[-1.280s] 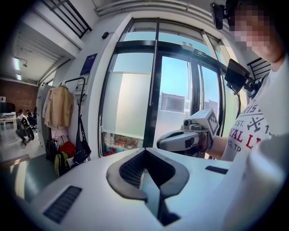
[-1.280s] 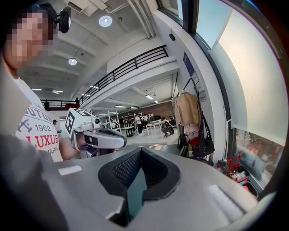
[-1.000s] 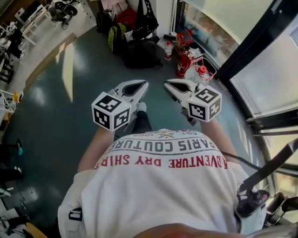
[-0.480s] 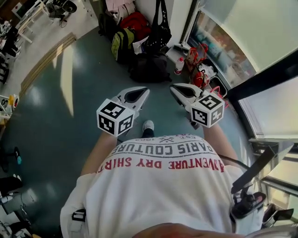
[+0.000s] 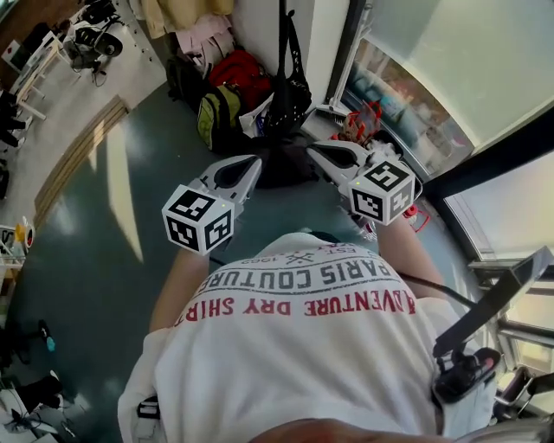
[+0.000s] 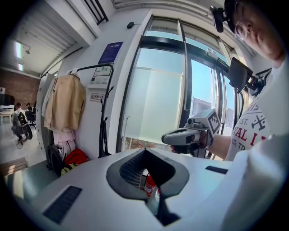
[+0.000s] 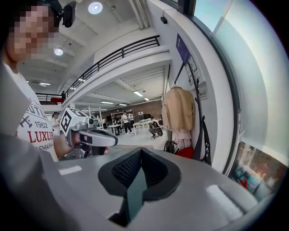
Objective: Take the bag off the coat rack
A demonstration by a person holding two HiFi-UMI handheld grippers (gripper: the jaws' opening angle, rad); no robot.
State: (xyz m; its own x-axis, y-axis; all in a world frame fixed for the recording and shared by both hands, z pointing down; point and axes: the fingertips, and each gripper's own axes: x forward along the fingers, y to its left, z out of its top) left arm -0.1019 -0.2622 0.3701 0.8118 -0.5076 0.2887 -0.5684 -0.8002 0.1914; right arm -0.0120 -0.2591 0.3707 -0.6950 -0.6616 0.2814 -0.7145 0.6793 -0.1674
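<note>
A black bag (image 5: 290,86) hangs by long straps from the black coat rack (image 5: 281,26) against the white wall, straight ahead. Both grippers are held out at chest height, side by side, pointing toward it and short of touching it. My left gripper (image 5: 247,164) is shut with nothing in it, and so is my right gripper (image 5: 320,154). In the left gripper view the rack (image 6: 107,94) and the bag's strap (image 6: 103,137) stand left of my jaws (image 6: 145,151). The right gripper view has the bag (image 7: 204,140) right of the jaws (image 7: 141,151).
A beige coat (image 6: 67,101) hangs on the rack's left side. Red (image 5: 242,73) and yellow-green (image 5: 216,117) backpacks lie on the floor below, with red fire extinguishers (image 5: 363,125) by the tall window (image 5: 450,69) at the right. People sit at tables far off.
The person has walked toward the rack. The hanging bag and floor bags now sit just beyond the gripper tips. Both grippers stay shut and side by side.
</note>
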